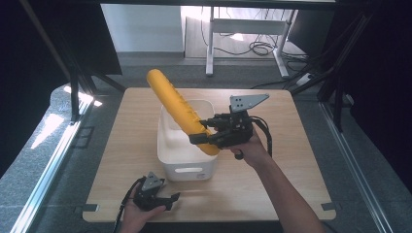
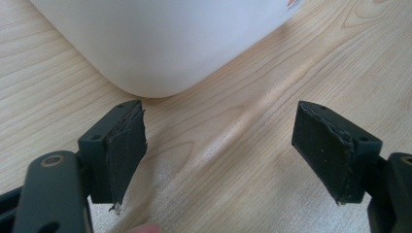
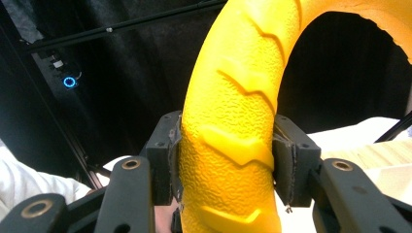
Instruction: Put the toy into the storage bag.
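Observation:
A yellow ring-shaped toy tyre (image 1: 180, 110) with raised tread hangs edge-on over the white bin (image 1: 184, 167). My right gripper (image 1: 204, 134) is shut on its lower part, above the bin's right side. In the right gripper view the tyre (image 3: 233, 121) rises between both pads and arches off to the upper right. My left gripper (image 1: 167, 199) rests low near the table's front edge, in front of the bin, and stands open. In the left gripper view its jaws are wide apart with bare wood between them, and the bin's rounded corner (image 2: 160, 53) lies just beyond.
The wooden table (image 1: 121, 145) has bare room left and right of the bin. Beyond the far edge stand black frame legs (image 1: 74, 92) and a white desk frame (image 1: 210, 43) with cables on the floor.

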The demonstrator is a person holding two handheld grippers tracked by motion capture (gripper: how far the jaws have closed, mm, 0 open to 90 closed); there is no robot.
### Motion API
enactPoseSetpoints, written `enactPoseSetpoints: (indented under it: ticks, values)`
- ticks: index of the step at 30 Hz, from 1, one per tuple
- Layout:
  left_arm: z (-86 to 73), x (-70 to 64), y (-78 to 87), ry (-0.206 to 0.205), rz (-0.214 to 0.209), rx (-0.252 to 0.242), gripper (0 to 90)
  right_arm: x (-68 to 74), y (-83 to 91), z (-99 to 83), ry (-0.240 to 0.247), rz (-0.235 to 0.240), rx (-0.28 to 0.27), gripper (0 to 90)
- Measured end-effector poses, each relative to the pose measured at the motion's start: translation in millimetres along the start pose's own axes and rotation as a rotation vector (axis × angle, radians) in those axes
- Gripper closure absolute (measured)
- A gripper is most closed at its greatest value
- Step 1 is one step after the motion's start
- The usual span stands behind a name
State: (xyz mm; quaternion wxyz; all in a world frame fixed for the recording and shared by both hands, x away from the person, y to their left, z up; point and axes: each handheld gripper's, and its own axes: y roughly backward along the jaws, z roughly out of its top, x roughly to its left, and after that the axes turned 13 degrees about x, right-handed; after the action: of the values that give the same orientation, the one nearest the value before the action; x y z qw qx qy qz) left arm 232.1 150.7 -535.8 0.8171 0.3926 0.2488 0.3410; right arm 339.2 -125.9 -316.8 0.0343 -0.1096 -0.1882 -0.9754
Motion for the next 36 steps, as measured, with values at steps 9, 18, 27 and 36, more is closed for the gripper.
enactPoseSetpoints:
  ticks: [9, 18, 27, 36]
  values:
    - [0.1, -0.3, -0.2, 0.001, -0.001, -0.001, 20.2, -5.6, -6.1, -4.9, -0.012, 0.012, 0.028, 51.5]
    - [0.0, 0.2, 0.1, -0.001, 0.003, 0.001, 20.2, -17.6, -16.2, -13.9, -0.052, 0.010, 0.059, 51.2]
    - [-0.2, 0.5, 0.3, -0.002, 0.001, 0.002, 20.2, -23.8, -22.5, -19.3, -0.053, 0.002, 0.071, 50.7]
    - [0.0, -0.2, -1.0, -0.001, -0.002, 0.002, 20.2, -32.1, -21.6, -30.9, -0.074, -0.034, 0.083, 50.4]
